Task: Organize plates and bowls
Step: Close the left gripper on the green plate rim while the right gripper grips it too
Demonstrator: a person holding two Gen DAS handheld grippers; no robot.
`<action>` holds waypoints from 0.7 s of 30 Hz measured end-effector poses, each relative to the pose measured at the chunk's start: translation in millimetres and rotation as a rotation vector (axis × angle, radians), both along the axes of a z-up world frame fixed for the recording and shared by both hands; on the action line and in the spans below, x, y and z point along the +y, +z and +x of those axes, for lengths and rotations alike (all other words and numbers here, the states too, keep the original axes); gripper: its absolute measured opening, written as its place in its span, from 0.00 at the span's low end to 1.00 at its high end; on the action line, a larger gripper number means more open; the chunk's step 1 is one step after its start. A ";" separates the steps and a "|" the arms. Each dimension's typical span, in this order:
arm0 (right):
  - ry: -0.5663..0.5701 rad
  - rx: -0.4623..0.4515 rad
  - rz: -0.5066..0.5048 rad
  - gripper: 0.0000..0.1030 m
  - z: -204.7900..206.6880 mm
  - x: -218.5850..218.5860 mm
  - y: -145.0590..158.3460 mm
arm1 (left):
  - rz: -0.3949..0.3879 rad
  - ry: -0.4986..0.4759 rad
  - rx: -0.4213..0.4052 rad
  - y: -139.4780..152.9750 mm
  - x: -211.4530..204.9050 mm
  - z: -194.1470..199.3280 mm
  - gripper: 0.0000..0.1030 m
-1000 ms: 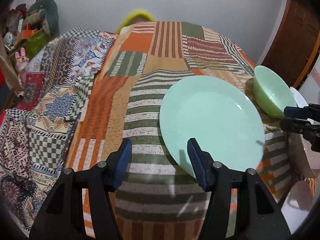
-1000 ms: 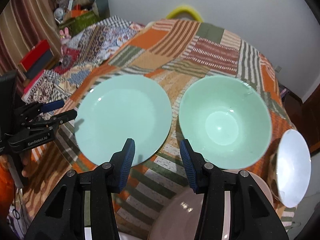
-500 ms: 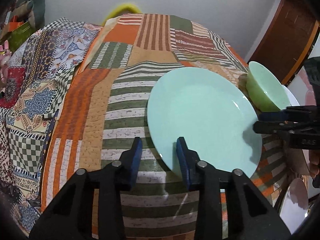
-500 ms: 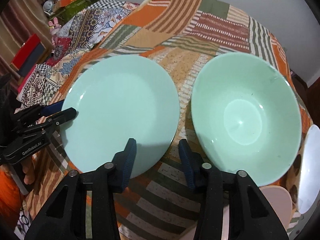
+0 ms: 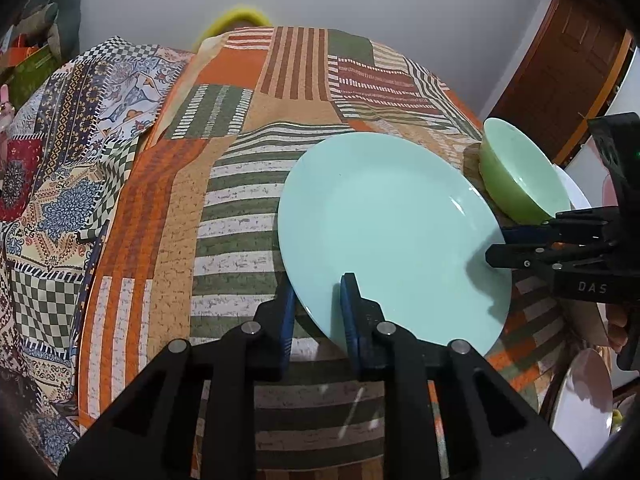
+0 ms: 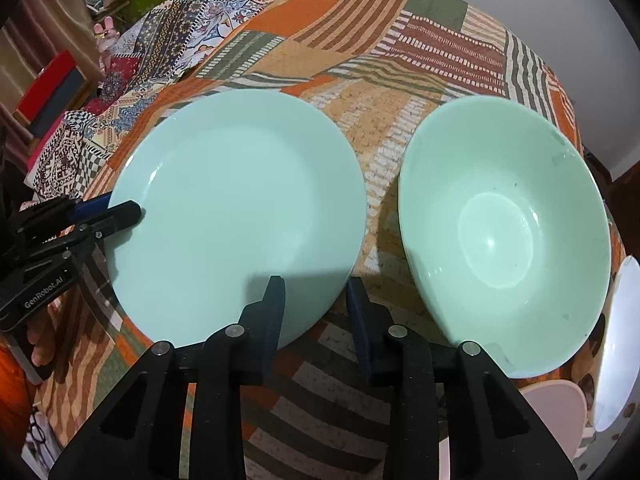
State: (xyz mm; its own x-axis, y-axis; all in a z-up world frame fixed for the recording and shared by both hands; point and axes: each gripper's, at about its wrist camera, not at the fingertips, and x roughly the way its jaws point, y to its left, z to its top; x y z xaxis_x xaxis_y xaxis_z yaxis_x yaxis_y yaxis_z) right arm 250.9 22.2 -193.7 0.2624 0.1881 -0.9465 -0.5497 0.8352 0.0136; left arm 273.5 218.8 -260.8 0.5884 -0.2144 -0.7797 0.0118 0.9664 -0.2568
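Patchwork quilt (image 5: 224,184) in orange, green and brown stripes covers the surface; pale wall behind. Left gripper (image 5: 316,312) straddles the left rim of the mint plate (image 5: 384,216), pads pinched on its edge, one finger above and one below. Plate lies flat, just ahead of both tools. Right gripper (image 6: 316,312) is closing over the plate's near-right rim, pads not clearly pressing. Green bowl (image 6: 504,236) sits just right of the plate, apart; it crowds any rightward move. White dishes (image 6: 616,320) at far right edge.
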 end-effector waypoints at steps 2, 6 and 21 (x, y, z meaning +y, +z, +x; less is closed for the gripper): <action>0.009 0.000 -0.017 0.27 -1.2 3.1 -2.2 | 0.003 -0.001 0.002 0.3 -0.7 -0.3 0.21; 0.014 -0.007 -0.020 0.28 -2.5 4.8 -3.6 | 0.008 -0.002 0.005 1.6 -1.5 -2.9 0.21; 0.138 -0.003 -0.022 0.27 -43.6 22.8 -4.4 | 0.008 0.028 0.051 0.7 14.2 -48.1 0.21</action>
